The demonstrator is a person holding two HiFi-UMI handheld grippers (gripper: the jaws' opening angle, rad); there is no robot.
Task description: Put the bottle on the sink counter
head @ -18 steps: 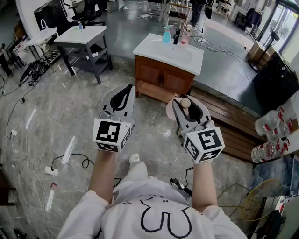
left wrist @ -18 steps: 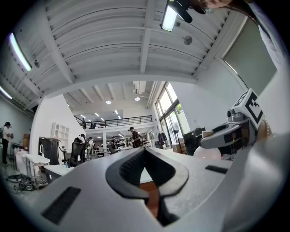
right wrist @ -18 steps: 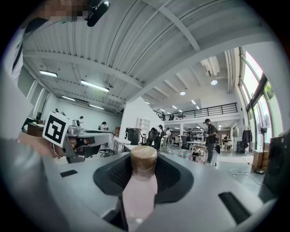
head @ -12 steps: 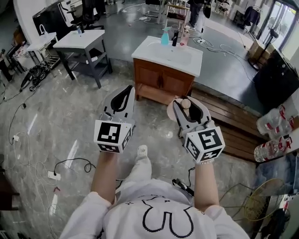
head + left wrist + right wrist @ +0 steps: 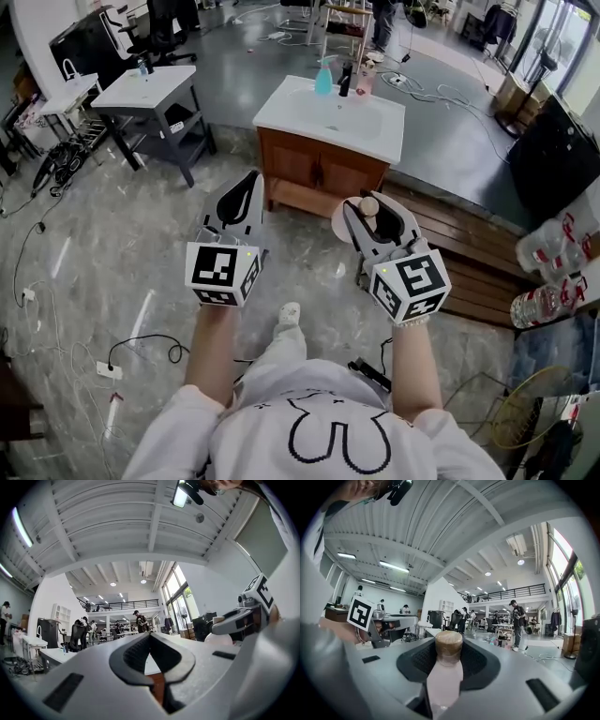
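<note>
- Bottle, pale pink with a tan cap, is grasped in the right hand-held gripper, carried in the air above the floor.
- Its long axis runs along the jaws, with the cap toward the far end.
- The sink tabletop lies far ahead and slightly left, well apart from both hands; judging by this, the bottle must travel forward.
- The left hand-held gripper is clenched with nothing in it, level with the right one.
- The basin looks empty; a blue bottle stands at its far edge.
</note>
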